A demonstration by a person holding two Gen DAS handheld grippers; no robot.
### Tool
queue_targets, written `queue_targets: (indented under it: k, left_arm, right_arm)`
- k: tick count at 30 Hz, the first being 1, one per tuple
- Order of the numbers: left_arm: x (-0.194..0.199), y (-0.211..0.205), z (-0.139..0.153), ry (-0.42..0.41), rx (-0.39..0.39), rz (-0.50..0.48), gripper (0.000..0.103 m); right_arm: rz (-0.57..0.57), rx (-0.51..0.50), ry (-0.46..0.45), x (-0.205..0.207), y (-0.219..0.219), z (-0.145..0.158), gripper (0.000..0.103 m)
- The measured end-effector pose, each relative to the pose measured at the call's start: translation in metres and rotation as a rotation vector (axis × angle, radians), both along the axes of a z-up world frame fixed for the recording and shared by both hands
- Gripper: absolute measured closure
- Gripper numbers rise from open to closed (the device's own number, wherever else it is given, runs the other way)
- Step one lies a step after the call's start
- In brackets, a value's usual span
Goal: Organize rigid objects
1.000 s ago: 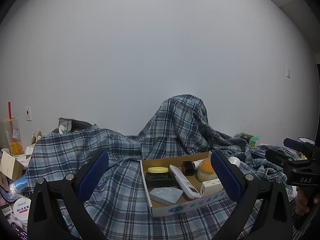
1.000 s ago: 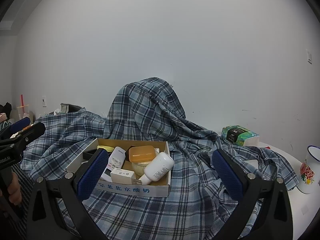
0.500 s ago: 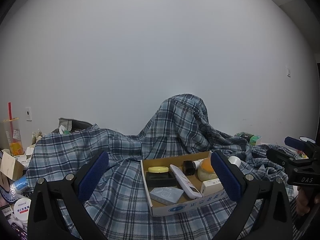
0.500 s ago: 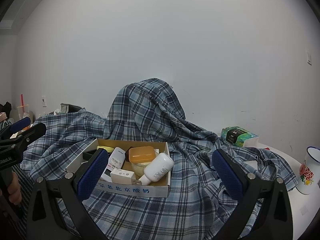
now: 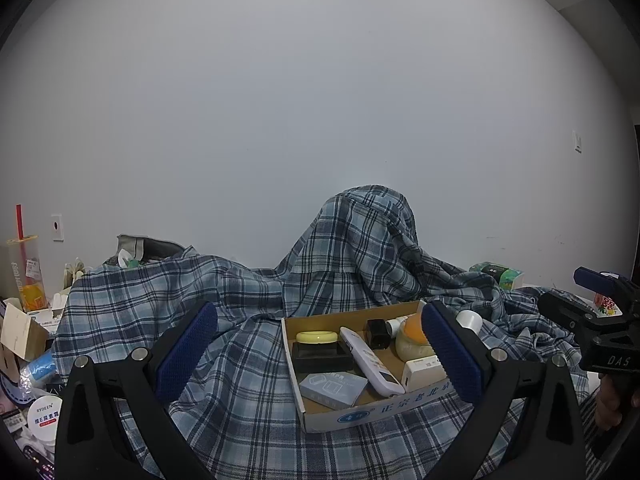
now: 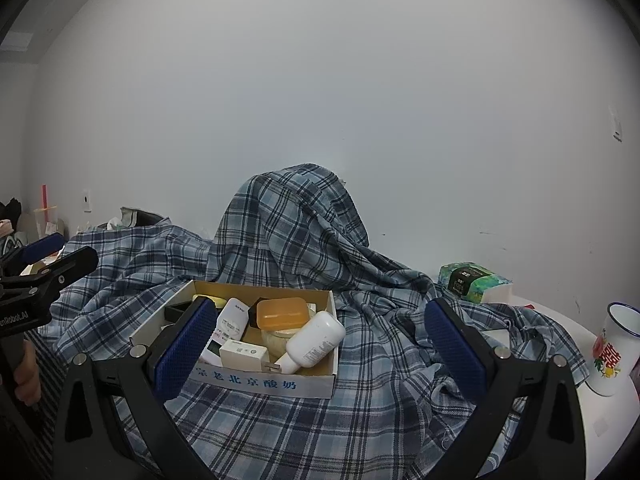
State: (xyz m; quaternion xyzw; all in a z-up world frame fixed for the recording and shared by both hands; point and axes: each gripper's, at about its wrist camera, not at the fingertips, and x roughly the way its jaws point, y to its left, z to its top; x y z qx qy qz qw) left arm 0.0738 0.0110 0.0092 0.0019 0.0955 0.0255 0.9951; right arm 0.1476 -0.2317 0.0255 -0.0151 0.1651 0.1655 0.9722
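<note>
A shallow cardboard box sits on a blue plaid cloth; it also shows in the right wrist view. Inside lie a white remote, a yellow ring, a black case, a grey packet, an orange-lidded jar, a white bottle and a white charger. My left gripper is open and empty, in front of the box. My right gripper is open and empty, facing the box from the right.
The cloth drapes over a tall hump behind the box. A green tissue pack and an enamel mug stand at the right. Cluttered cartons, a jar and a drink cup lie at the left.
</note>
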Motion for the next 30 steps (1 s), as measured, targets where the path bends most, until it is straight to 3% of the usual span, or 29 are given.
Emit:
queue_targets:
  k: [30]
  left_arm:
    - [-0.0005, -0.0005, -0.001, -0.003, 0.005, -0.003, 0.0]
  right_arm:
    - [-0.005, -0.012, 0.006, 0.0001, -0.0006, -0.0004, 0.0]
